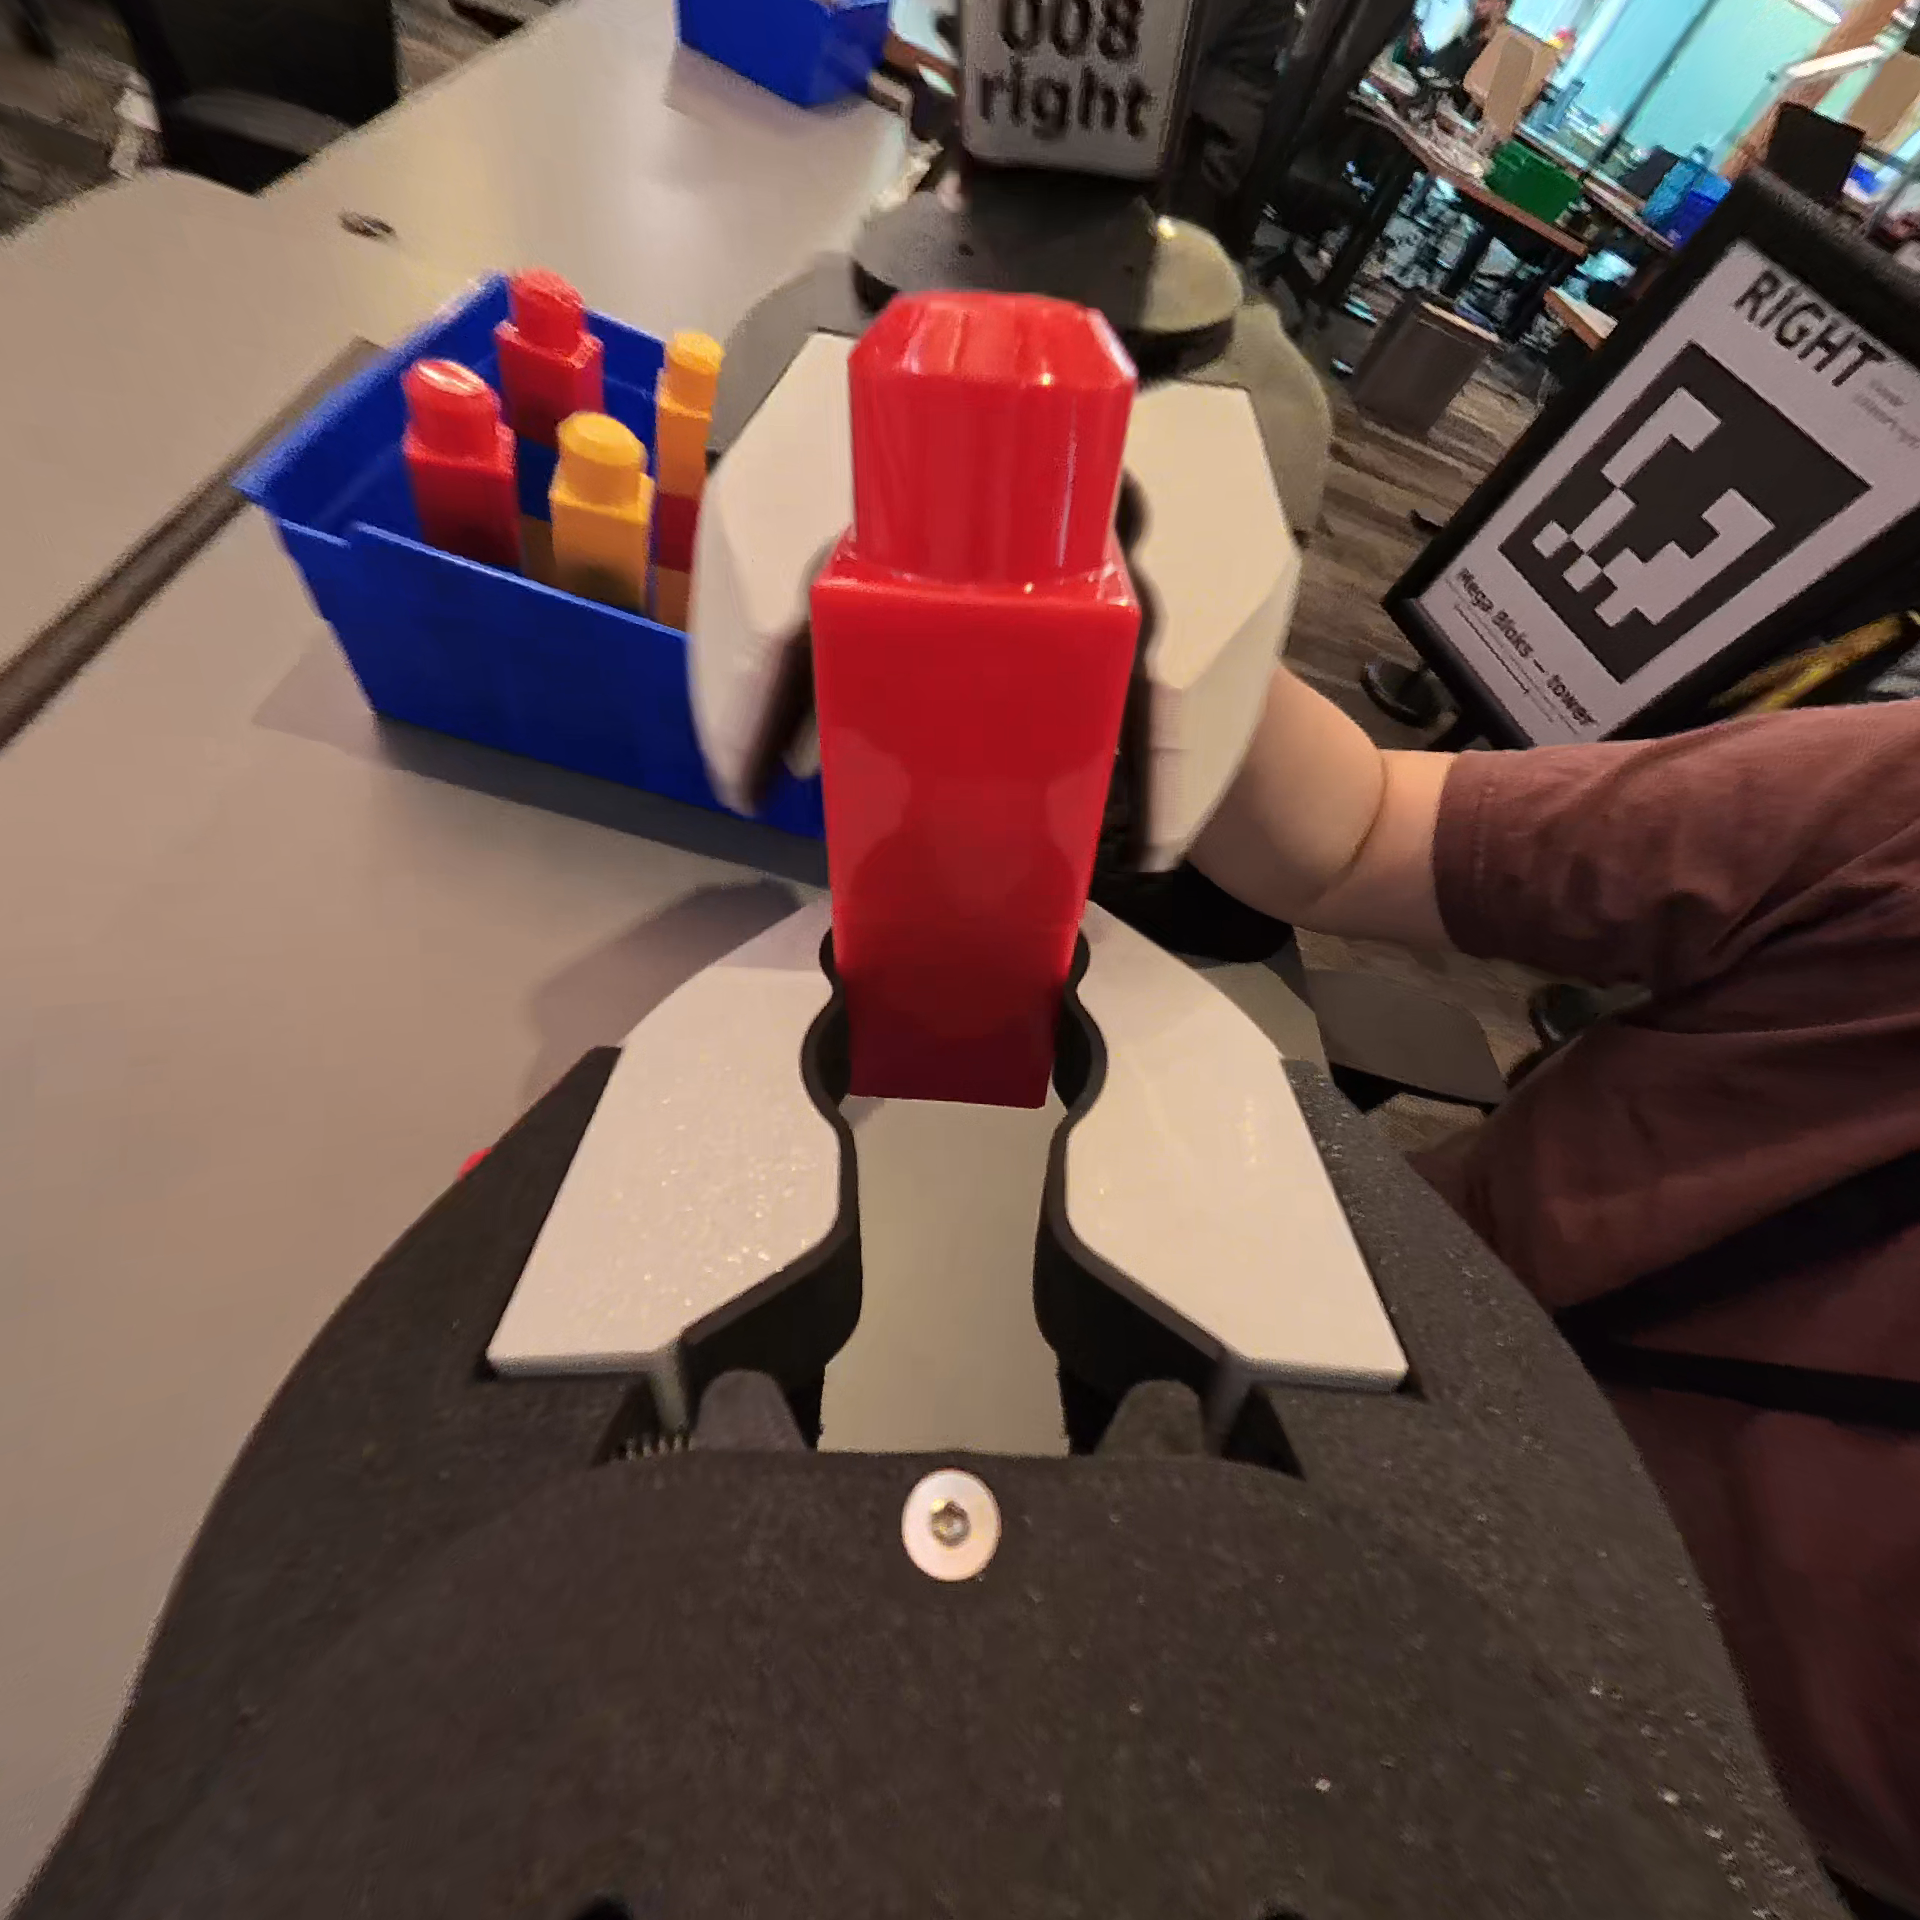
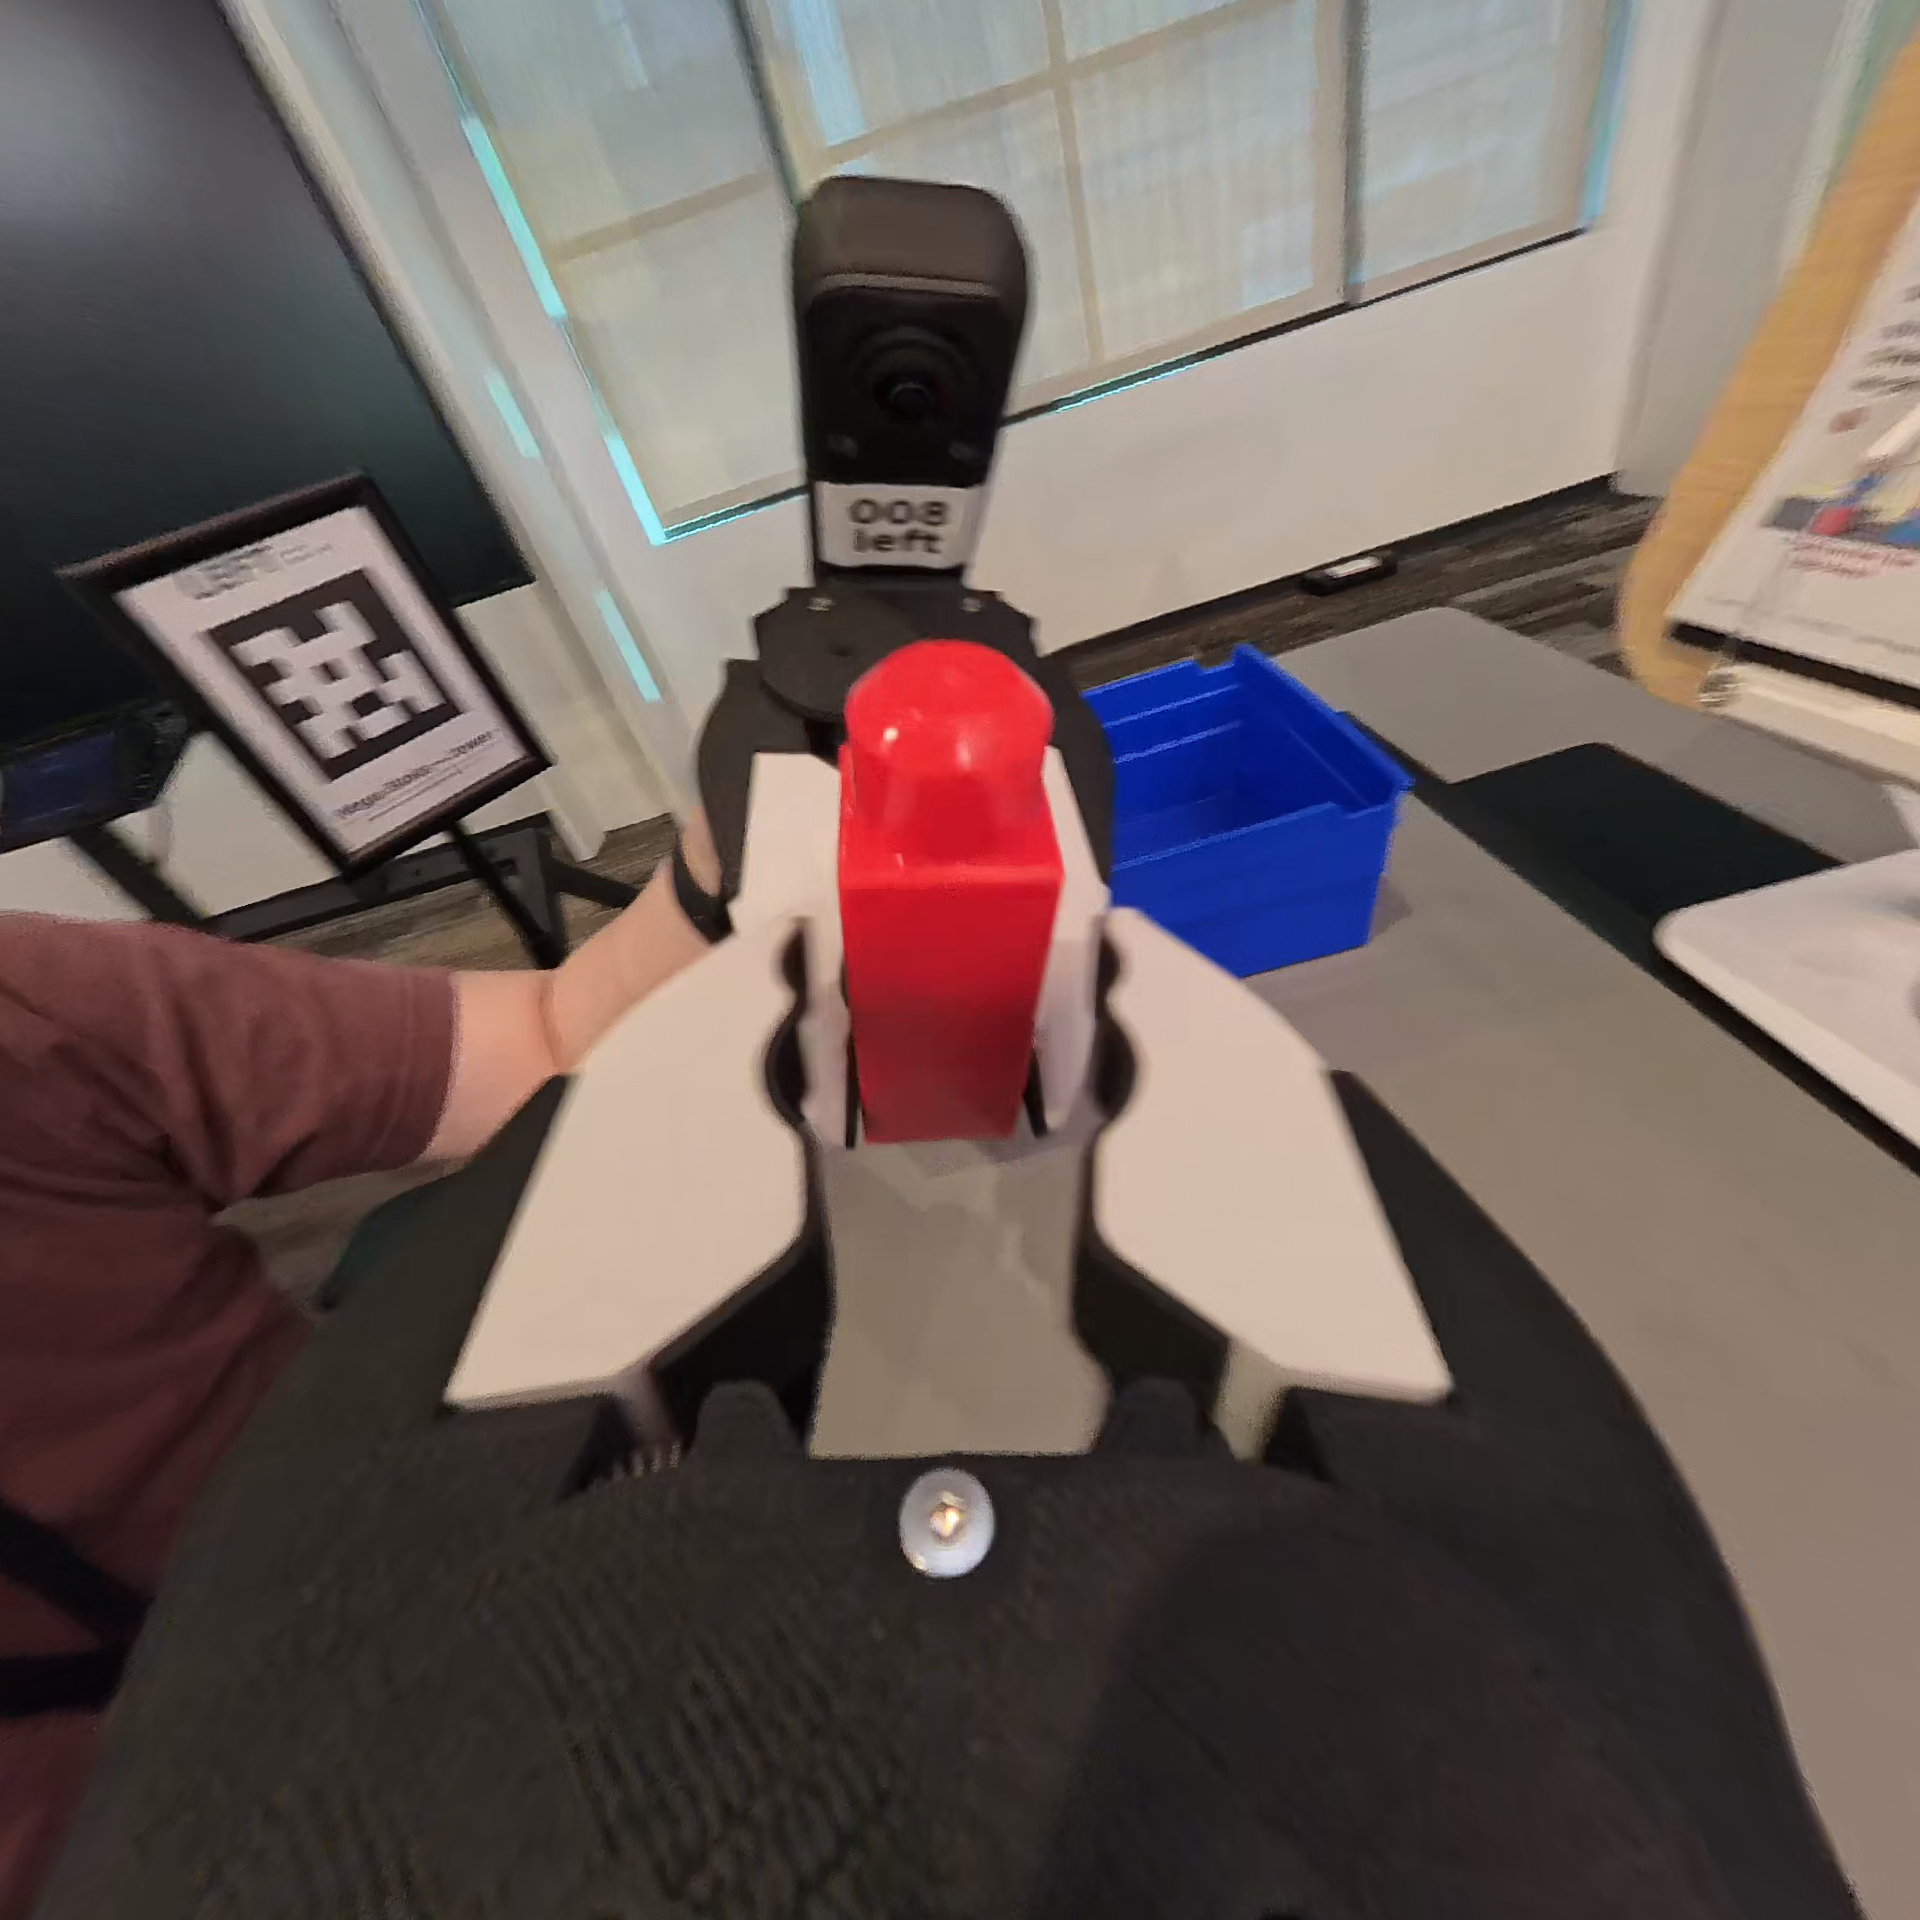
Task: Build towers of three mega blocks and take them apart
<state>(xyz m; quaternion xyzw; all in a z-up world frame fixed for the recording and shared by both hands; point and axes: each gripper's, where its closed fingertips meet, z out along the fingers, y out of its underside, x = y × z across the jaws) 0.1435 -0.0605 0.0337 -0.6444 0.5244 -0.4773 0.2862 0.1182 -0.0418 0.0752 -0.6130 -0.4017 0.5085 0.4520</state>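
Your left tongs clench the glossy red plastic block tower low down; right tongs stand released around it. Light, rigid, slippery: grip the flat sides.

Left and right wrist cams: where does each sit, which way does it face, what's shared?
Left wrist view: on the left gripper, facing the blue bin of towers and the right gripper; a forearm shows.
Right wrist view: on the right gripper, facing windows, the empty blue bin and the left gripper; a sleeve shows.
Shared: the red block between both grippers, clamped by the left.
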